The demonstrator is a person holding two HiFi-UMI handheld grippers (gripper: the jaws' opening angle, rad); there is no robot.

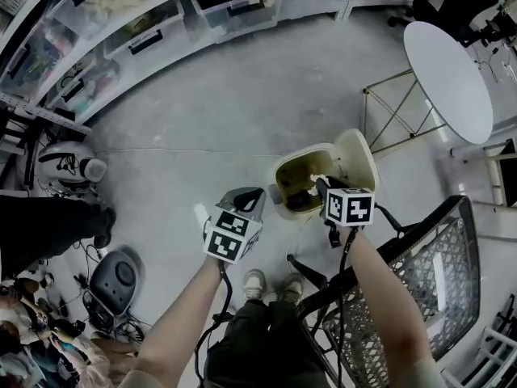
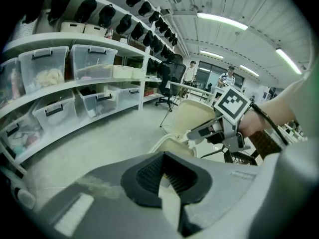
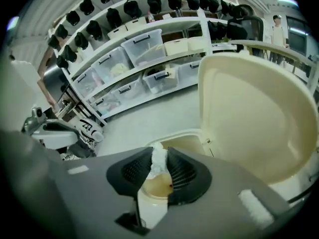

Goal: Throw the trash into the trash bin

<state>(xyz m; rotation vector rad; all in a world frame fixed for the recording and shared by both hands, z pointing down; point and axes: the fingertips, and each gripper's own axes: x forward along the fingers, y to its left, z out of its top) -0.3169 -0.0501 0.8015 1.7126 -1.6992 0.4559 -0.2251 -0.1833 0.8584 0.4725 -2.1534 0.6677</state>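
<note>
Tissue (image 3: 159,166) in right gripper (image 3: 160,153) shows clearly in right gripper view alone.

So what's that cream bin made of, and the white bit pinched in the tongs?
The bin looks like moulded plastic: smooth cream walls and lid with a dull sheen, stained brownish inside. The white scrap is probably tissue or soft paper: matte, crumpled, fuzzy-edged. Cloth can't be ruled out.

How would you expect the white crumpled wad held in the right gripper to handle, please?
The wad looks like crumpled tissue, so it is probably soft and very light. It is squeezed thin between the right gripper's pads, suggesting it crushes easily. Released over the open trash bin, it would likely drop rather than roll.
</note>
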